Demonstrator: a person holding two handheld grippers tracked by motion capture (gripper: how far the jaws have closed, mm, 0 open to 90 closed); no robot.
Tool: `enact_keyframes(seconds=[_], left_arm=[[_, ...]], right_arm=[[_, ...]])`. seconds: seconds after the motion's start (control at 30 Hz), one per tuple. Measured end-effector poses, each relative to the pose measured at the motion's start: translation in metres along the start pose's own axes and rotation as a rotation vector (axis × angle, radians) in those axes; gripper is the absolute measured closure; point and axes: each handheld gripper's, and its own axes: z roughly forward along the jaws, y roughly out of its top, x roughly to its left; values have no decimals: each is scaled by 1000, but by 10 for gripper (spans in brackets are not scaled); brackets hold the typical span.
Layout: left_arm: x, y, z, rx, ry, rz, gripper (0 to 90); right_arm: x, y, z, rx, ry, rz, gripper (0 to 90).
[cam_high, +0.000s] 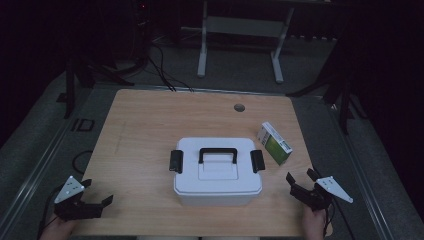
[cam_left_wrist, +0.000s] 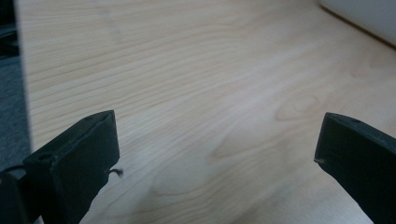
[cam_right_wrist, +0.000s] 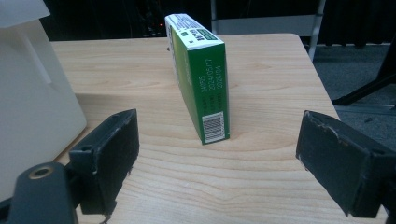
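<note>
A white lidded storage box (cam_high: 217, 171) with a black carry handle (cam_high: 218, 153) and black side latches sits at the middle of the wooden table (cam_high: 150, 125). Its lid is on. A green and white carton (cam_high: 274, 143) stands on edge to the box's right, and shows upright ahead of the jaws as the carton (cam_right_wrist: 198, 74) in the right gripper view. My left gripper (cam_high: 98, 194) hovers open at the table's near left corner, over bare wood. My right gripper (cam_high: 300, 181) is open near the right front edge, pointing at the carton, a short way off it.
A round cable hole (cam_high: 239, 107) lies in the table's far side. A corner of the white box (cam_left_wrist: 364, 16) shows at the upper right of the left gripper view. Beyond the table stand a desk frame's white legs (cam_high: 202, 55) and cables on a dark floor.
</note>
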Motion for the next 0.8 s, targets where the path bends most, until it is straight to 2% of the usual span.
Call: enact_keyframes(seconds=[0.1,0.13,0.27,0.33,0.37,0.5,0.6,0.7,0.73,0.77,0.8], left_arm=[[-4,5,1,41,-23,58,2],[-4,5,1,41,-23,58,2],[-11,12,2,110,-68,167,2],[-12,14,2,123,-77,179,2],[-13,16,1,142,-117,207,2],[-17,20,3,241,-141,266,2],[-22,21,6,326,-154,331,2],[-27,23,9,404,-194,352,2],[-27,23,9,404,-194,352,2],[-31,25,12,461,-210,356,2],[-33,26,13,481,-203,369,2]], right_arm=[[0,0,0,4,4,5,128],[0,0,0,4,4,5,128],[0,0,1,12,7,5,128],[0,0,1,11,10,5,128],[0,0,1,12,11,6,128],[0,-1,1,15,12,5,128],[0,0,1,11,11,5,128],[0,0,1,12,10,6,128],[0,0,1,12,10,6,128],[0,0,1,14,9,5,128],[0,0,1,14,9,4,128]])
